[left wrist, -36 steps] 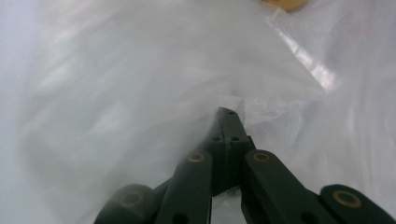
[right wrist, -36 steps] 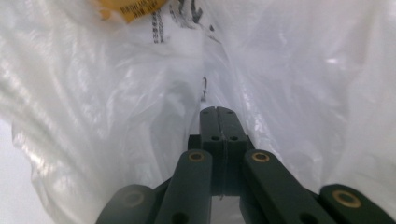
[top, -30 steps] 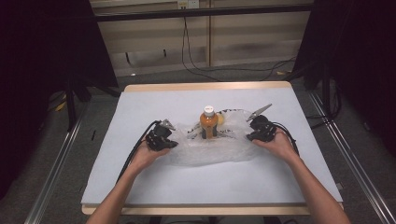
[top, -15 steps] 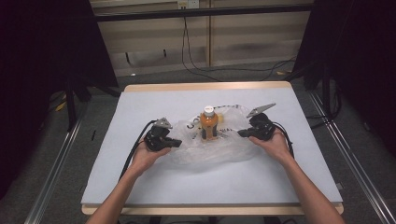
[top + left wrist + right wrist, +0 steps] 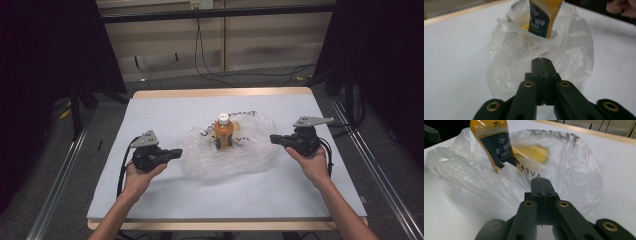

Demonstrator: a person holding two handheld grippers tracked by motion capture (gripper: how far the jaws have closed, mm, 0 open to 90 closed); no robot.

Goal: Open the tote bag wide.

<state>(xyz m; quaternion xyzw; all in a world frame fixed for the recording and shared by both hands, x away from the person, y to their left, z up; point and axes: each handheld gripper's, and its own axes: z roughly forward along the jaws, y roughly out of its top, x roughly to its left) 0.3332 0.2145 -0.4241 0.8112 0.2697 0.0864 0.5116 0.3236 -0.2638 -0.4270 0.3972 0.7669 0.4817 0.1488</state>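
Observation:
An orange drink bottle [image 5: 224, 131] with a white cap stands upright in a crumpled clear plastic bag [image 5: 250, 150] at the table's middle. My left gripper [image 5: 179, 151] hovers left of the bag, apart from it. Its jaws have just been opening a hair, but they look together in the left gripper view [image 5: 541, 60], with nothing between them. My right gripper [image 5: 272, 138] sits just off the bag's right edge, shut and empty [image 5: 540, 180]. Both gripper views look at the bottle [image 5: 544, 17] [image 5: 494, 142] through the bag [image 5: 574, 50] [image 5: 574, 165].
The white table top [image 5: 150, 110] has a wooden rim at its far edge. Metal rails [image 5: 55, 200] run along both sides of the table. Cables [image 5: 210, 70] lie on the floor behind it, between dark stands.
Both grippers have drawn outward and away from the bag, which they held at its sides before. The bag has slumped lower around the bottle.

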